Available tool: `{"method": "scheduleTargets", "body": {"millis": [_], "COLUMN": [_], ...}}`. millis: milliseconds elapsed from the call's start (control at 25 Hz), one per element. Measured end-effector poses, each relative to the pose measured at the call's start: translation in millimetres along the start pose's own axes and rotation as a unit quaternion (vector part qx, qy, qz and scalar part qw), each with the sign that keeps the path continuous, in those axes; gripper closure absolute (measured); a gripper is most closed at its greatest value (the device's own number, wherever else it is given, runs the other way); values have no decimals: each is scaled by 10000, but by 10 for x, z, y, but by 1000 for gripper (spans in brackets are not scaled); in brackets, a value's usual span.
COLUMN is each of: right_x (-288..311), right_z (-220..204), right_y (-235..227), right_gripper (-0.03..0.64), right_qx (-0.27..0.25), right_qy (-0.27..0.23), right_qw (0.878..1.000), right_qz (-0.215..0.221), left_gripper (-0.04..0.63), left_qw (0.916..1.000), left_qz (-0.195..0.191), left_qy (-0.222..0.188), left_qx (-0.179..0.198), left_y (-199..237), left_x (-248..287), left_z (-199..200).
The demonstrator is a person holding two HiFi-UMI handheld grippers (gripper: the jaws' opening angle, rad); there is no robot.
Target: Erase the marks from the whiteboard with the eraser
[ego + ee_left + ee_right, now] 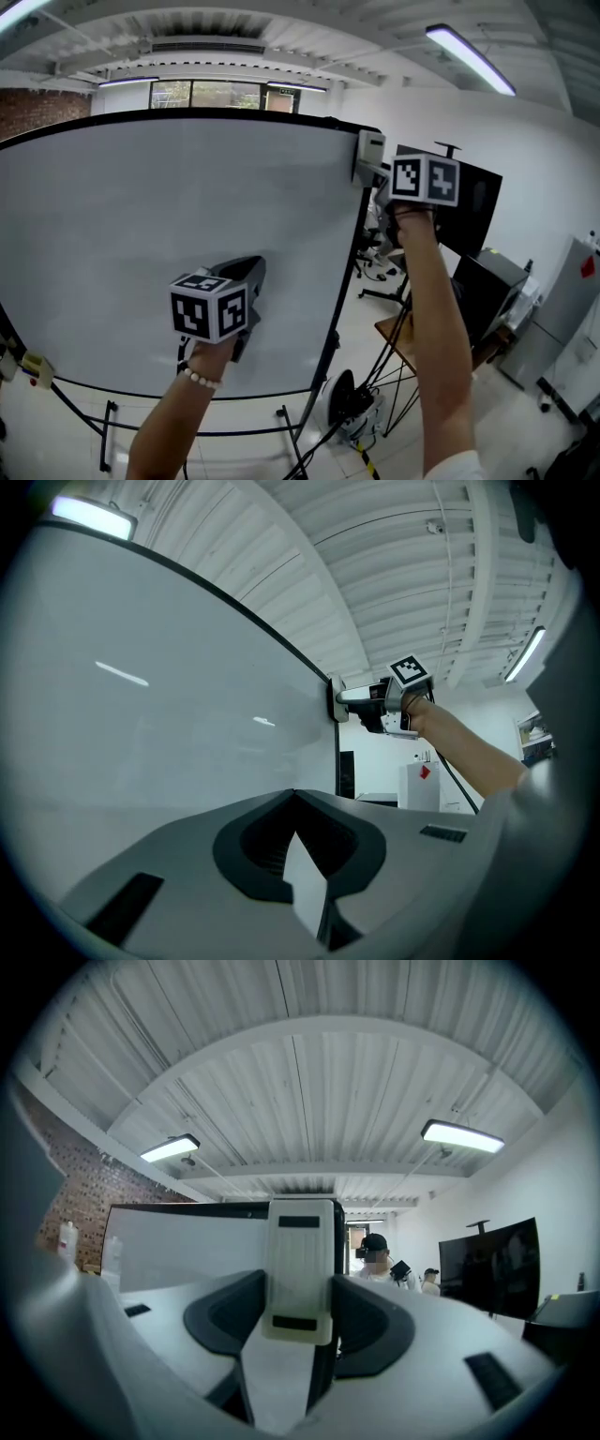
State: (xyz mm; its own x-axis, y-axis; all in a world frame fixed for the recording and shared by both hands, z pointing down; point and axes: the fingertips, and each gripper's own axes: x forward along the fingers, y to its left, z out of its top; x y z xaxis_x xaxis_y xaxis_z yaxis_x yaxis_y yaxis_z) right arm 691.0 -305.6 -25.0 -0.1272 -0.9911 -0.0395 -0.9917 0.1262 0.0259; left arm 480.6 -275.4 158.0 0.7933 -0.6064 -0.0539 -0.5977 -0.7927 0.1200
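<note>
1. Where it stands on its black frame, the whiteboard (141,234) fills most of the head view, evenly pale grey.
2. Left tool (294,797), tips pressed together on nothing, hovers by the board's lower middle.
3. Right tool (298,1288) pinches the white eraser (370,152) at the board's top right corner.

A ribbed white ceiling (300,1082) carried long strip lights (469,58). A brick wall (37,111) and windows (192,94) closed the far end of the room. A black screen (480,211) on a stand stood near a grey cabinet (572,309). A person in a dark cap (373,1258) stood in the background.
</note>
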Motion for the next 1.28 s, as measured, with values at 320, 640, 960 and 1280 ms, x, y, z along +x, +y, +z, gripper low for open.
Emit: {"method": "scheduleTargets", "body": {"millis": [320,640,960,1280], "right_x": [4,-25,103,304], "right_z": [30,30,44,88], "right_y": [-93,-26,507,1425], "right_gripper": [365,366,367,367], "right_qx": [3,-318,-251,-184], "right_qy": [187,-52,84,138], "right_qw": [9998,9990,9996,9994], "right_qz": [-15,-307,-97,-240], "left_gripper": [607,607,607,607], "left_qw": [9997,9994,9990,9985], "left_qz": [-120,-58,-222,-273], "left_qy": [-162,-339,-396,-438], "left_qx": [-164,-93,-6,199], "left_y": [-167,-169,87,730], "left_x": [211,227,-47,-717], "left_z": [-28,135,319,592]}}
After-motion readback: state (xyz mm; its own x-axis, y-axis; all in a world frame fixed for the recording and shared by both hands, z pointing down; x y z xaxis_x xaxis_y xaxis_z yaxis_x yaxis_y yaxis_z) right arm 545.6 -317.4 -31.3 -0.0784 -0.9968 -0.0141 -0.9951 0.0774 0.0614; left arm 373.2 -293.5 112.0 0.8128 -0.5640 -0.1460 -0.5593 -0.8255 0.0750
